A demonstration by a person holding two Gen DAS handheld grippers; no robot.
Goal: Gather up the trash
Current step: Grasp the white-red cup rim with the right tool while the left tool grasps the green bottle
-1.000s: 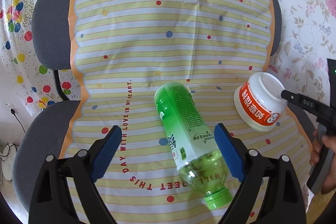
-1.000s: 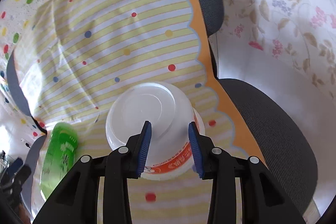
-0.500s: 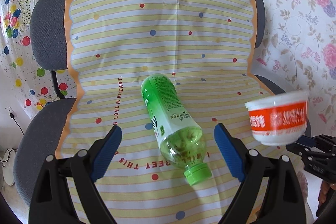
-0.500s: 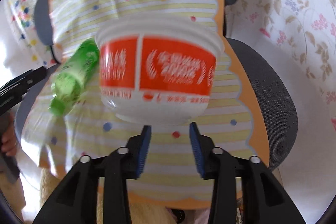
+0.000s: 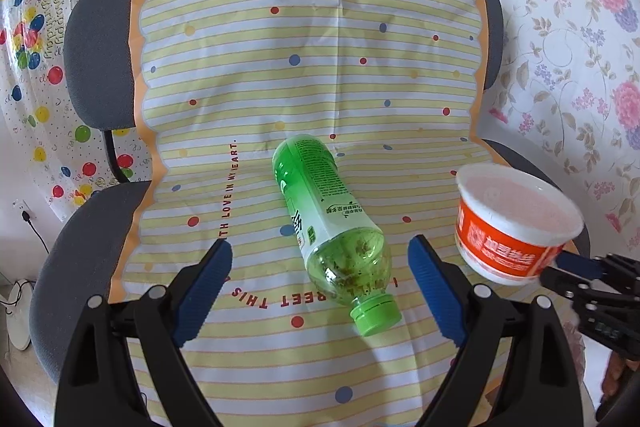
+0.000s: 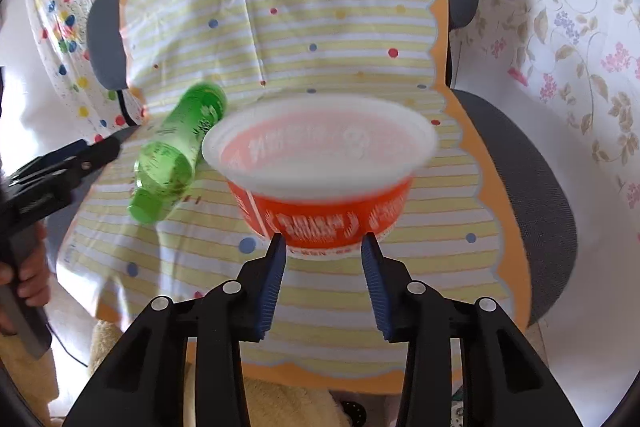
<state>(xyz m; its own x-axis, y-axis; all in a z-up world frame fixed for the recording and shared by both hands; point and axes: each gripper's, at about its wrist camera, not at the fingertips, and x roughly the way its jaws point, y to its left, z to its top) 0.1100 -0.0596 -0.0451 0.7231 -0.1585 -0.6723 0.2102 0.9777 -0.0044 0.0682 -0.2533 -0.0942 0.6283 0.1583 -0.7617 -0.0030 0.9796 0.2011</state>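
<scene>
A green plastic bottle [image 5: 332, 223] lies on its side on the striped cloth [image 5: 280, 67] over the chair seat, its cap toward me. My left gripper [image 5: 320, 283] is open above the seat, with the bottle's cap end between its fingers. My right gripper [image 6: 323, 247] is shut on the base of an orange and white paper bowl [image 6: 320, 167] and holds it upright in the air, mouth up. The bowl [image 5: 516, 223] also shows at the right in the left wrist view. The bottle [image 6: 176, 151] shows left of the bowl in the right wrist view.
The cloth covers a grey office chair [image 5: 92, 59] with its back behind and seat below. A balloon-print sheet [image 5: 36, 27] hangs at the left and a floral sheet [image 5: 580, 47] at the right. A cream towel [image 6: 280, 403] lies below the seat's front edge.
My right gripper has lifted the bowl off the seat and turned it from upside down to mouth up. My left gripper has drawn back a little from the bottle and stays open.
</scene>
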